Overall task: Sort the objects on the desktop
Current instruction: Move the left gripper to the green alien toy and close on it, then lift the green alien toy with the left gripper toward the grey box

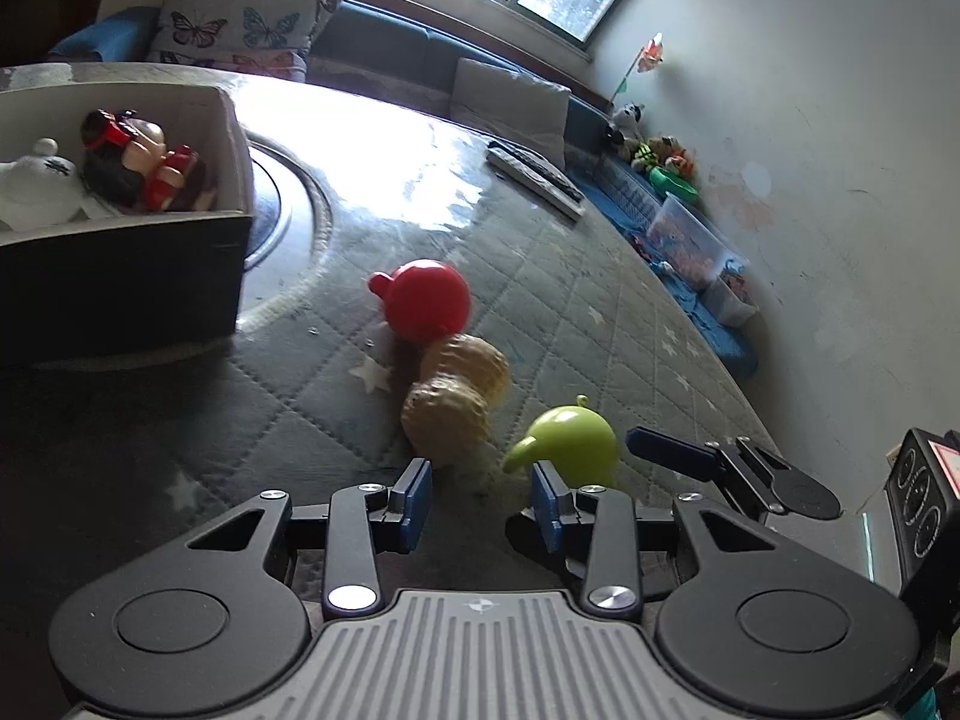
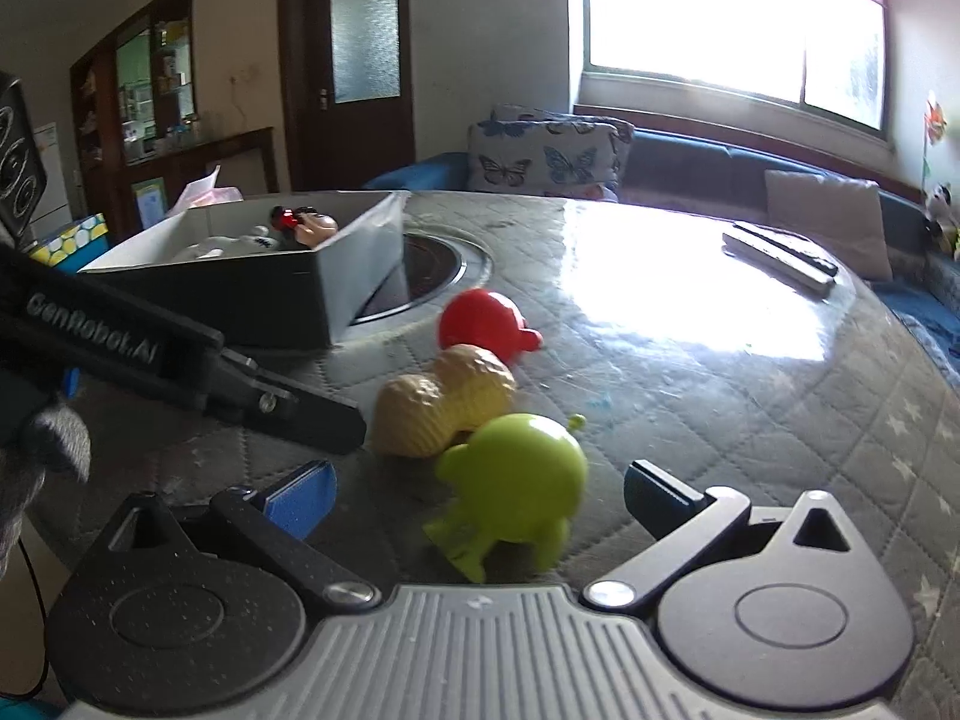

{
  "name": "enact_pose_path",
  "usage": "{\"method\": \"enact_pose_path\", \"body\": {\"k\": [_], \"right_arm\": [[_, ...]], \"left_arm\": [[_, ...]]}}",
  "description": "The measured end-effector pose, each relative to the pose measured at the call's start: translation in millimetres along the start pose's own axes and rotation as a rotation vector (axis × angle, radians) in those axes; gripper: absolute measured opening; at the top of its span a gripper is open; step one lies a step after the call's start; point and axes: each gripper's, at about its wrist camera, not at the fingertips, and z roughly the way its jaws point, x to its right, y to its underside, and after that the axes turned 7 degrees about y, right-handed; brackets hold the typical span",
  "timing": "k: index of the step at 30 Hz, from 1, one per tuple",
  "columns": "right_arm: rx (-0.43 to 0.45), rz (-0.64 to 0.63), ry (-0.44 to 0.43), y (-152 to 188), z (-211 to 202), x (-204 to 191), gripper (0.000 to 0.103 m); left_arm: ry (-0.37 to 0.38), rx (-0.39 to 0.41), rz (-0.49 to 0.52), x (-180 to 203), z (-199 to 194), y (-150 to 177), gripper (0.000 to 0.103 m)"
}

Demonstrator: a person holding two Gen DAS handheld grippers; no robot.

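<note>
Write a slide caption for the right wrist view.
Open right gripper approaches a green toy beside a peanut toy on the quilted table.

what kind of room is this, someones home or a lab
Most likely a home living room. A blue sofa with a butterfly cushion runs under the window, and the quilted table cover holds toys beside a box.

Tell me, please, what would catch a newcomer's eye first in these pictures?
Three bright toys in a row on the quilted table: a red toy, a tan peanut and a green toy, nearest both open tongs. Beyond them, a grey box already holds toys.
</note>
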Motion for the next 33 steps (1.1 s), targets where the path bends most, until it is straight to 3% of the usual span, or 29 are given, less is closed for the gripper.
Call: {"method": "enact_pose_path", "body": {"k": [4,23,33], "right_arm": [[-0.009,0.009,0.000,0.4,-1.0,6.2,0.101],[-0.047,0.105,-0.061,4.9,7.5,23.1,0.066],[-0.046,0.117,-0.067,6.0,11.2,25.1,0.065]], "left_arm": [[0.034,-0.007,0.021,8.6,7.8,-3.9,0.039],[0.049,-0.051,0.000,11.0,37.8,-11.9,0.039],[0.090,-0.067,-0.014,11.9,42.9,-11.7,0.039]]}}
